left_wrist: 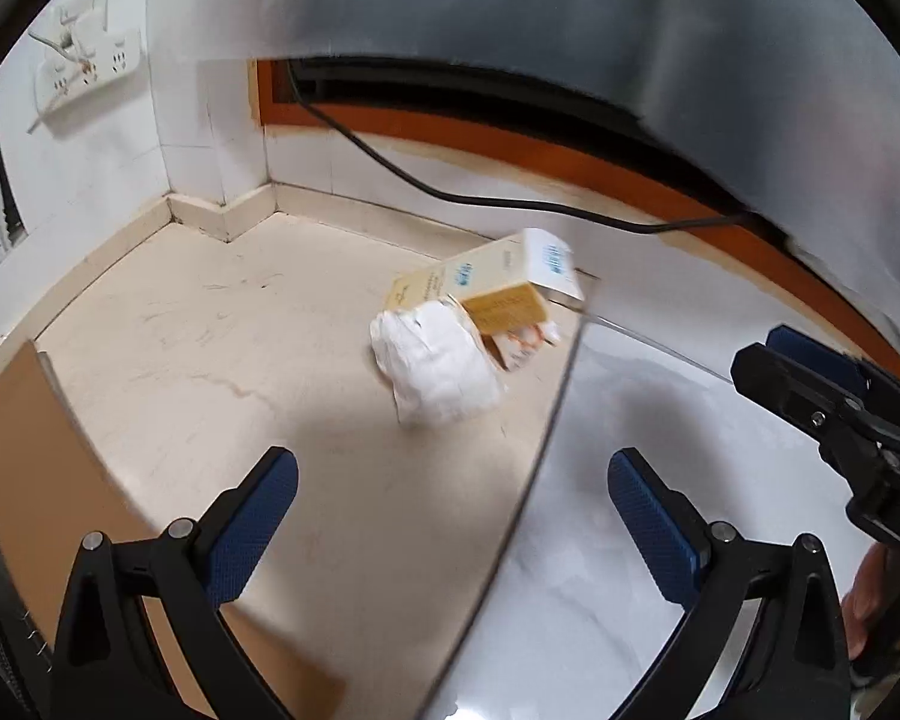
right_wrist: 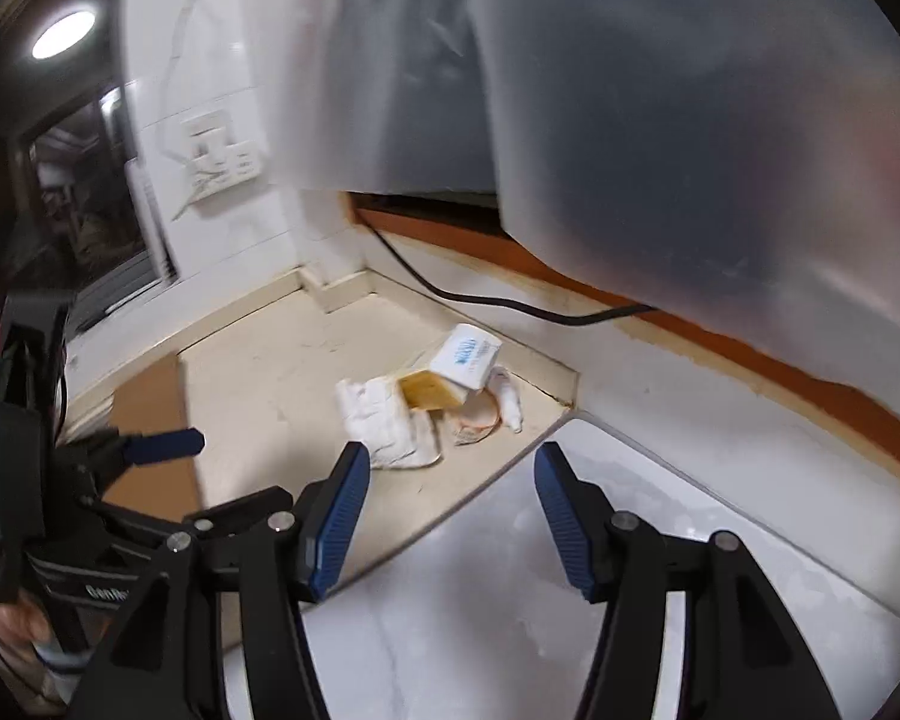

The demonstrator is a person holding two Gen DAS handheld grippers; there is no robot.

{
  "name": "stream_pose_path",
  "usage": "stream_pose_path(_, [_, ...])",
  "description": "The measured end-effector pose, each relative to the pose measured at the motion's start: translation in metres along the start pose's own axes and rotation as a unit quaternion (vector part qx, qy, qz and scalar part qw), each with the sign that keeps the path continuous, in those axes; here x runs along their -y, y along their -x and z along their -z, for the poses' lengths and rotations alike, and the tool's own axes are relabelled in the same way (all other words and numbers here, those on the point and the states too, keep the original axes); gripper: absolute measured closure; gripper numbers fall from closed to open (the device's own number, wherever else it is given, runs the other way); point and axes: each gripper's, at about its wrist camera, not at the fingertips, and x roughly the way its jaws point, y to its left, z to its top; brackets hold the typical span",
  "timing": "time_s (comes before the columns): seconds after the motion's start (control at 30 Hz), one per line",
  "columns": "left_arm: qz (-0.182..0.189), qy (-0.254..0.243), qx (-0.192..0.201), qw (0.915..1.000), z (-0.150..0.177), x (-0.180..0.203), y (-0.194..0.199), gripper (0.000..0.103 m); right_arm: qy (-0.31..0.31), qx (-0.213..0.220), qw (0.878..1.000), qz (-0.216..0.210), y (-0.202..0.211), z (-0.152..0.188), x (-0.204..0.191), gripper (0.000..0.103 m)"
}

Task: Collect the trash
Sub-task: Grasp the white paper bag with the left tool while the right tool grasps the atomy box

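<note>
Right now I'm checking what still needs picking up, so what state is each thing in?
Carton: lying on its side on the floor, open at one end.
White tissue: crumpled, on the floor against the carton.
Black cable: loose along the wall base.
Left hand-held gripper: open, empty.
Right hand-held gripper: open, empty.
</note>
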Motion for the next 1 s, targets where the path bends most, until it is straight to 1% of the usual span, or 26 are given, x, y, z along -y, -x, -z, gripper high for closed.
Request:
stream_pose_path(0.13, [-0.010, 0.018, -0.010, 0.9997, -0.010, -0.003, -0.039, 0.001, -0.051, -0.010, 0.999, -0.016, -0.034, -0.005, 0.017, 0.045])
stream_pose_path(0.2, [-0.016, 0.025, -0.013, 0.9995, -0.015, -0.004, -0.057, 0.001, -0.061, -0.010, 0.998, -0.021, -0.045, -0.005, 0.020, 0.045])
stream_pose_path(0.27, [-0.020, 0.031, -0.014, 0.9992, -0.018, -0.004, -0.071, 0.001, -0.066, -0.008, 0.997, -0.026, -0.053, -0.006, 0.022, 0.044])
stream_pose_path(0.4, [-0.029, 0.040, -0.022, 0.9985, -0.023, -0.002, -0.098, 0.001, -0.067, -0.005, 0.997, -0.031, -0.067, -0.009, 0.022, 0.038])
stream_pose_path(0.47, [-0.033, 0.046, -0.023, 0.9982, -0.024, -0.002, -0.108, 0.001, -0.064, -0.004, 0.997, -0.036, -0.073, -0.011, 0.020, 0.038])
stream_pose_path(0.6, [-0.041, 0.063, -0.025, 0.9968, -0.025, -0.008, -0.120, 0.001, -0.063, -0.005, 0.997, -0.039, -0.087, -0.014, 0.018, 0.037])
stream_pose_path(0.87, [-0.022, 0.084, -0.015, 0.9961, -0.024, -0.025, -0.128, 0.001, -0.073, -0.004, 0.996, -0.048, -0.106, -0.020, 0.011, 0.037])
stream_pose_path(0.9, [-0.020, 0.085, -0.010, 0.9961, -0.023, -0.026, -0.128, 0.003, -0.074, -0.004, 0.996, -0.048, -0.108, -0.021, 0.011, 0.037])
stream_pose_path(0.97, [-0.016, 0.089, -0.005, 0.9959, -0.023, -0.029, -0.127, 0.017, -0.078, -0.003, 0.996, -0.047, -0.113, -0.023, 0.009, 0.036])
stream_pose_path(1.0, [-0.012, 0.092, -0.004, 0.9957, -0.022, -0.030, -0.126, 0.036, -0.079, -0.002, 0.996, -0.045, -0.115, -0.024, 0.009, 0.035])
